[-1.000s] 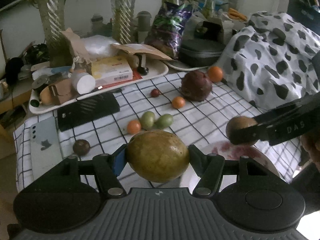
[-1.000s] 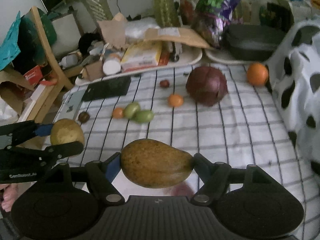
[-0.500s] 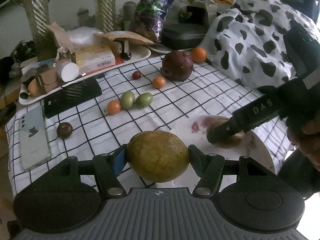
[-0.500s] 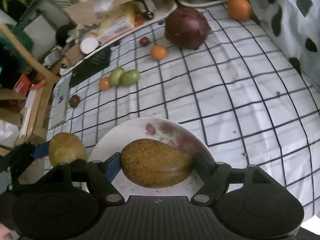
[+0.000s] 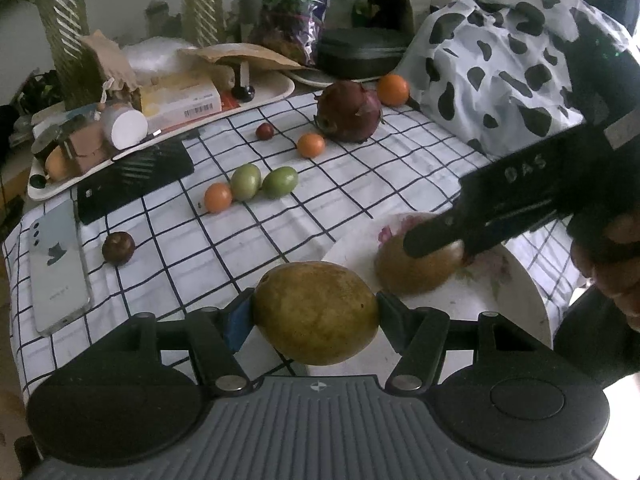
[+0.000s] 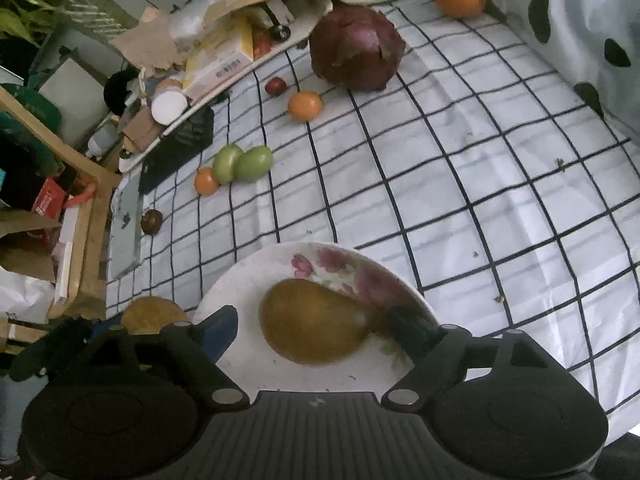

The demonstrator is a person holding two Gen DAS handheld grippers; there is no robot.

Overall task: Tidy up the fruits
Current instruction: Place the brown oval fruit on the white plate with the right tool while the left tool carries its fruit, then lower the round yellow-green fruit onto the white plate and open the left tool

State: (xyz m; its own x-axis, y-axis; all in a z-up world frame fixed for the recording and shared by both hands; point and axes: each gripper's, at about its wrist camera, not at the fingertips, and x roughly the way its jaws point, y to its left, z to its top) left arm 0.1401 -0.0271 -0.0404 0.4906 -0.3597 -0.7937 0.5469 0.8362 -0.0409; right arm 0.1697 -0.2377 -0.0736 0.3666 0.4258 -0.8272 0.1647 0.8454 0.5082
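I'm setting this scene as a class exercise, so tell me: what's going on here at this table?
A person is sorting fruit onto a white flowered plate on a checked tablecloth, using two hand-held grippers. The right gripper has a brownish-yellow pear-shaped fruit lying on the plate; its jaws are opening, with a gap already showing on one side. The left gripper holds a second round yellowish fruit clamped near the plate's edge. Small orange, green and dark fruits lie on the cloth.

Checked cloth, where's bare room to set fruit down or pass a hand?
Bare cloth lies between the dragon fruit, the cow-print fabric and the plate. It is crowded near the green fruits and tray.
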